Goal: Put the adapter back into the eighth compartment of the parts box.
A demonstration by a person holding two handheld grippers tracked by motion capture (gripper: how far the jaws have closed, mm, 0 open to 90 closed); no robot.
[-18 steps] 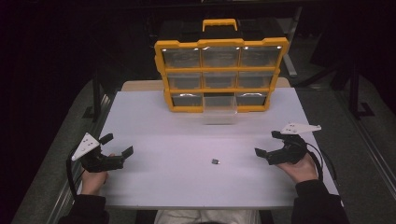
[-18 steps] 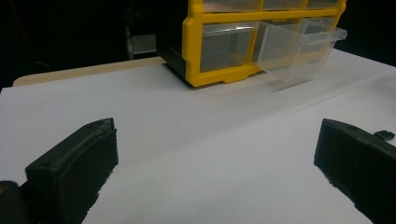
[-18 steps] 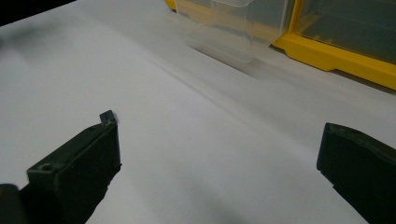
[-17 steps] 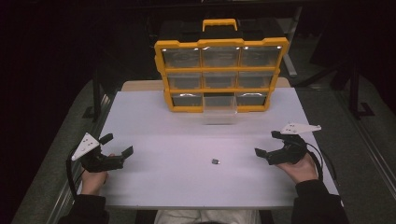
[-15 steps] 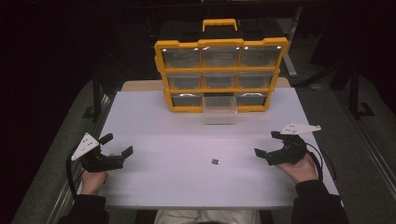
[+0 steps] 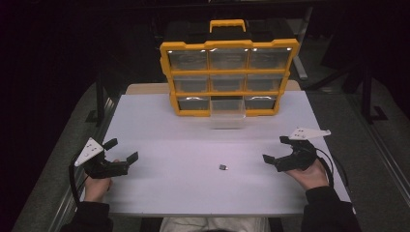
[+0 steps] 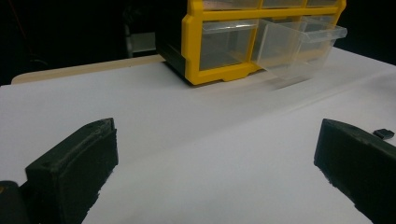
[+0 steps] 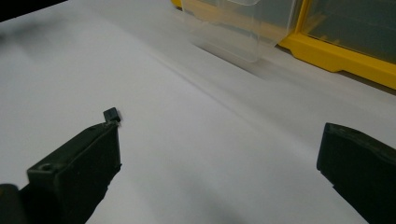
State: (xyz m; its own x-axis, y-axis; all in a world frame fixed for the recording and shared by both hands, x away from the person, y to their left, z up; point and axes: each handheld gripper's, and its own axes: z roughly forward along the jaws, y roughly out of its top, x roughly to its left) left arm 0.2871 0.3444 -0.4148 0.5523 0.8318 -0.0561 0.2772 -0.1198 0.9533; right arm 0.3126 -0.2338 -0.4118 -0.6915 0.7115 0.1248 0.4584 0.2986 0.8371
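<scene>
A yellow organizer box (image 6: 228, 77) with clear drawers stands at the back of the white table (image 6: 164, 140). Its bottom middle drawer (image 6: 227, 113) is pulled out; the same drawer (image 7: 299, 44) (image 8: 238, 28) appears in both gripper views. A small dark part (image 6: 223, 167) lies near the table's middle front, also as the part (image 8: 112, 114) and the part (image 7: 384, 133). My left gripper (image 6: 121, 155) rests open at the left, nothing between its jaws. My right gripper (image 6: 276, 150) rests open at the right, apart from the part.
A tan board (image 6: 145, 89) sticks out behind the white table under the organizer. Dark floor and metal frame legs (image 6: 99, 96) surround the table. Bare white surface lies between the two grippers.
</scene>
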